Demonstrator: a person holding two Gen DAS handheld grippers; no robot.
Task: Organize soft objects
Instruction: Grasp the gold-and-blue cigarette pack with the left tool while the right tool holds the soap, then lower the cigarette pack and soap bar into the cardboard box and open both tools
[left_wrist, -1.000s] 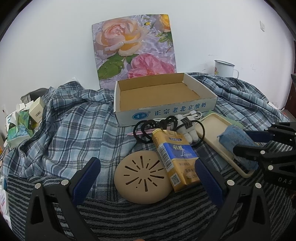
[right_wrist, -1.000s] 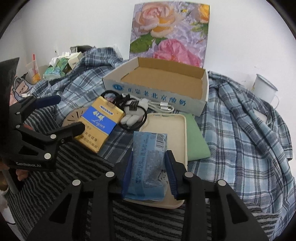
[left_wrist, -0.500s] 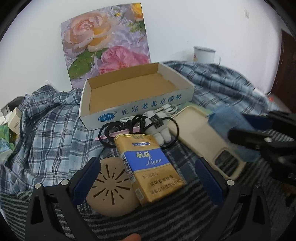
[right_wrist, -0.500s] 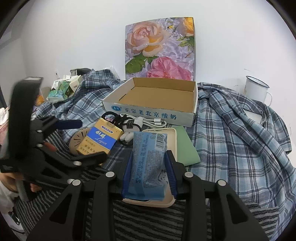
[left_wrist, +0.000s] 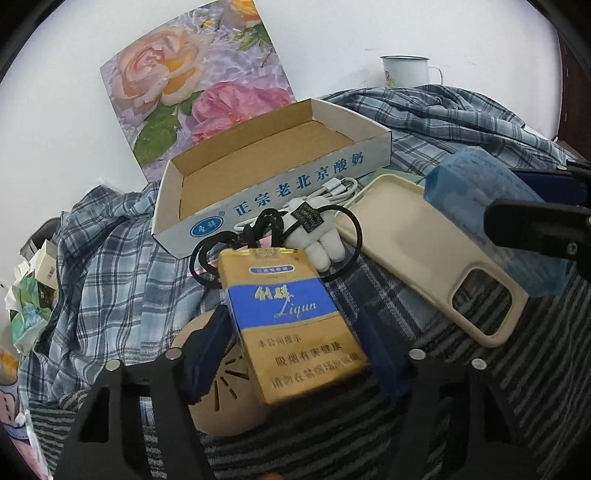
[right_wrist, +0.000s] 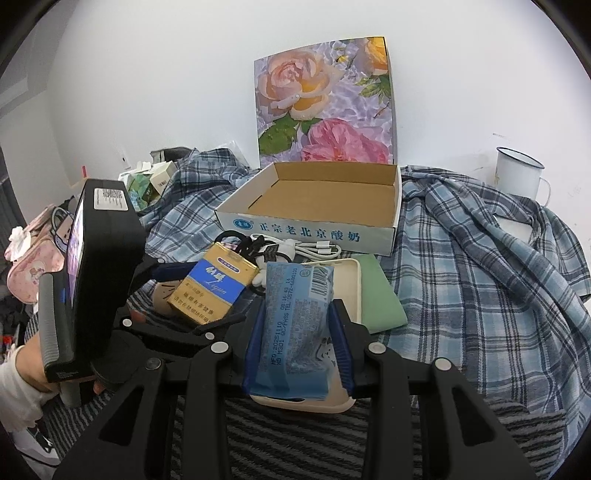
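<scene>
Left wrist view. The left gripper (left_wrist: 295, 347) straddles the gold-and-blue cigarette pack (left_wrist: 290, 321); its jaws have just been closing, the blue pads stand at the pack's two long sides, and whether they press it yet cannot be told. The pack's long axis runs from the camera toward the open white cardboard box with blue lettering (left_wrist: 273, 184), its top end pointing at the box's front wall. The pack lies over a round tan slotted disc (left_wrist: 221, 384). Beyond the pack's far end, black elastic hair ties (left_wrist: 347, 240) and a white coiled cable (left_wrist: 332, 192) crowd the strip before the box. To the right lies a cream phone case (left_wrist: 424, 254), and above its right edge the right gripper's black finger (left_wrist: 535, 225) crosses a blue plastic-wrapped packet (left_wrist: 480, 192). All rests on a blue plaid cloth (left_wrist: 110, 266).

Right wrist view. The right gripper (right_wrist: 297, 345) is closed narrowly on the blue packet (right_wrist: 295, 325), both pads pressing its long sides; the packet's long axis points toward the box (right_wrist: 317, 206), above the phone case (right_wrist: 351, 291). A green flat pad (right_wrist: 376, 295) borders the case on the right. The left gripper (right_wrist: 199, 295) sits at the left with the pack (right_wrist: 212, 288) between its fingers. The box interior is bare cardboard, with a floral board (right_wrist: 325, 103) upright behind it and a white enamel mug (right_wrist: 517, 170) far right.
</scene>
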